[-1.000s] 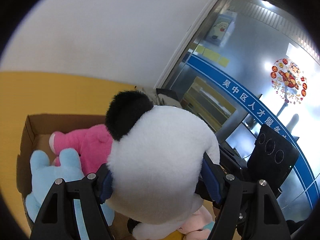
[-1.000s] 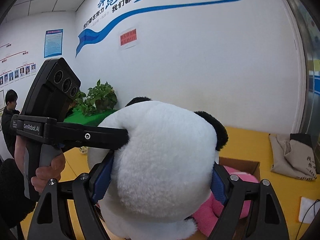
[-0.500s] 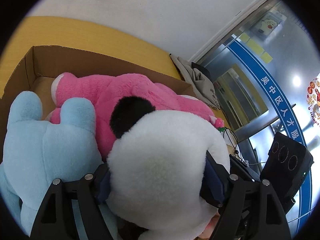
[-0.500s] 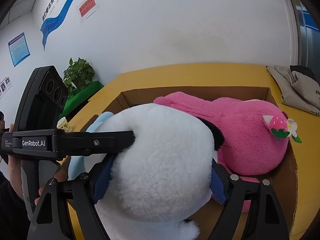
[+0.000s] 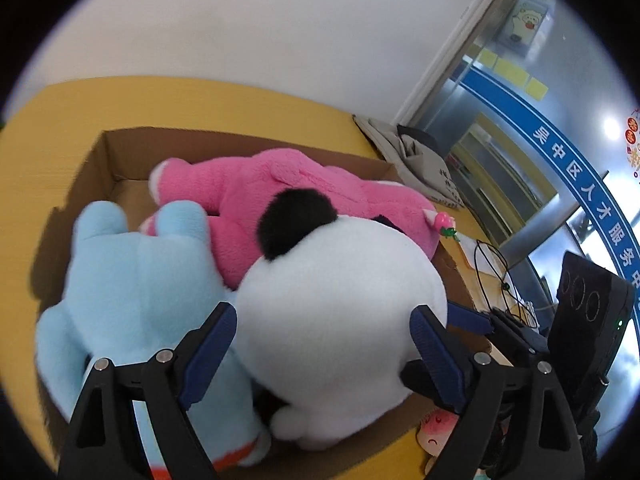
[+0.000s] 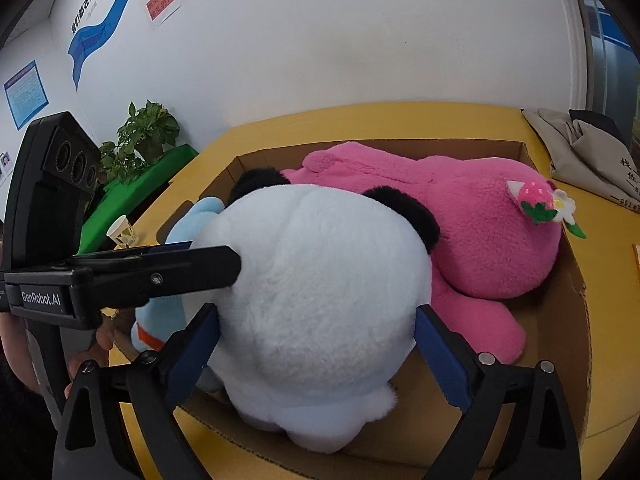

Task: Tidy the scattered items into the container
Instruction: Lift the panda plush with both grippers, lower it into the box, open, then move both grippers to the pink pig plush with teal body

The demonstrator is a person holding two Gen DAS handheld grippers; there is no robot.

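Note:
A white panda plush [image 5: 340,312] with black ears lies in the cardboard box [image 5: 120,152], on top of a light blue plush [image 5: 132,288] and a pink plush [image 5: 280,188]. My left gripper [image 5: 324,332] stands wide open around the panda, its blue pads just off the fur. My right gripper [image 6: 316,336] is also open around the panda [image 6: 316,300], pads beside its flanks. The box [image 6: 576,320], the pink plush [image 6: 472,232] and the blue plush [image 6: 200,216] show in the right wrist view, along with the left gripper's finger [image 6: 160,272].
The box sits on a yellow surface [image 6: 360,120]. A beige cloth bag [image 6: 580,148] lies at the back right. A paper cup [image 6: 122,232] and a potted plant [image 6: 136,140] stand to the left. A small pink toy [image 5: 436,432] and black cables [image 5: 496,276] lie right of the box.
Both grippers lowered the panda from above the box into it. Their jaws have opened, and the pads no longer press into the fur.

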